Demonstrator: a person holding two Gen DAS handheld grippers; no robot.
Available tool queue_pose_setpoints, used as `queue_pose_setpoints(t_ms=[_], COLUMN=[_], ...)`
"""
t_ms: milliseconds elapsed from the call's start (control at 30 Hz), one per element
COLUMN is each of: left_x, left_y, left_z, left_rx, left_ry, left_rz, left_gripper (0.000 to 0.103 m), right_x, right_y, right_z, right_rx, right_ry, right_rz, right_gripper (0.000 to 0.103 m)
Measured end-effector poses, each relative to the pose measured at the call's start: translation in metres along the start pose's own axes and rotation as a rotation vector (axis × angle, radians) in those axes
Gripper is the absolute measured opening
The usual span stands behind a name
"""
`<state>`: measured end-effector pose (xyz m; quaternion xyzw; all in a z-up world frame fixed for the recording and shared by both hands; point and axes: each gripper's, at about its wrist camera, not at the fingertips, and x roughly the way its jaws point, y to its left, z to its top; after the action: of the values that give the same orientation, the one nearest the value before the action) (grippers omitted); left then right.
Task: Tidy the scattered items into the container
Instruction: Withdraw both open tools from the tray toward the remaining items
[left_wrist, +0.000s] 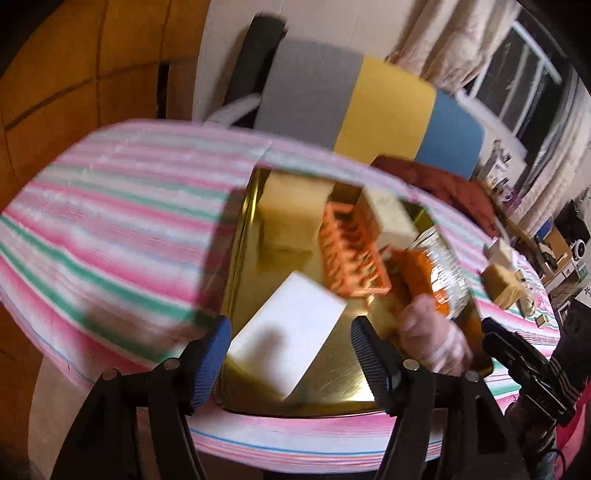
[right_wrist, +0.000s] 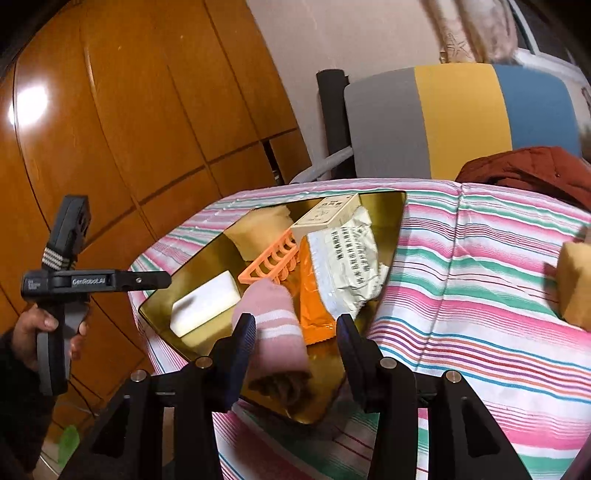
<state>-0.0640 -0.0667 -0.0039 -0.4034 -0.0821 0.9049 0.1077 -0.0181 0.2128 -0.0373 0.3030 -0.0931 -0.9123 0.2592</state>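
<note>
A gold metal tray (left_wrist: 332, 384) (right_wrist: 388, 221) lies on the striped tablecloth. In it are a white block (left_wrist: 291, 332) (right_wrist: 207, 302), an orange plastic rack (left_wrist: 351, 254) (right_wrist: 269, 260), a tan sponge (left_wrist: 291, 218) (right_wrist: 258, 225), a cream box (right_wrist: 328, 212), an orange packet (right_wrist: 314, 302) under a white printed bag (right_wrist: 351, 266), and a pink striped sock (right_wrist: 275, 325) (left_wrist: 432, 336). My left gripper (left_wrist: 291, 365) is open above the white block. My right gripper (right_wrist: 295, 339) is open, the sock lying between its jaws at the tray's near corner.
A tan sponge (right_wrist: 576, 280) (left_wrist: 504, 288) and small items lie on the tablecloth (left_wrist: 110, 221) to the right of the tray. A striped chair back (right_wrist: 461, 118) and red jacket (right_wrist: 532, 170) stand behind the table. A wooden wardrobe (right_wrist: 129, 129) is at left.
</note>
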Motion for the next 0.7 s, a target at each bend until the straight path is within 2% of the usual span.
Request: queue_pose_setpoints(t_ms=[167,333,467,700], left_x=[-0.011,-0.012,-0.002,0.031], left_y=[-0.041,-0.103,-0.157,-0.252], left_z=[0.000,-0.003,-0.011,-0.034], left_rx=[0.111,0.271,0.375,0.515], left_ry=[-0.094,-0.127,-0.093,0.022], left_rz=[-0.076,-0.197,-0.311,-0.488], left_gripper=[0.068,0.068,0.068,0.068], right_x=[-0.020,-0.041,-0.061,-0.112], right_y=[-0.014,-0.039,-0.073,-0.136], right_z=[-0.001,-0.007,-0.018,-0.045], right_rx=[0.057,0.118,0.209,0.379], right_ry=[-0.043,-0.062,-0.068,-0.098], right_rz=[-0.003,-0.081,-0.167,-0.325], right_gripper=[0.048,0.053,0.057,0.059])
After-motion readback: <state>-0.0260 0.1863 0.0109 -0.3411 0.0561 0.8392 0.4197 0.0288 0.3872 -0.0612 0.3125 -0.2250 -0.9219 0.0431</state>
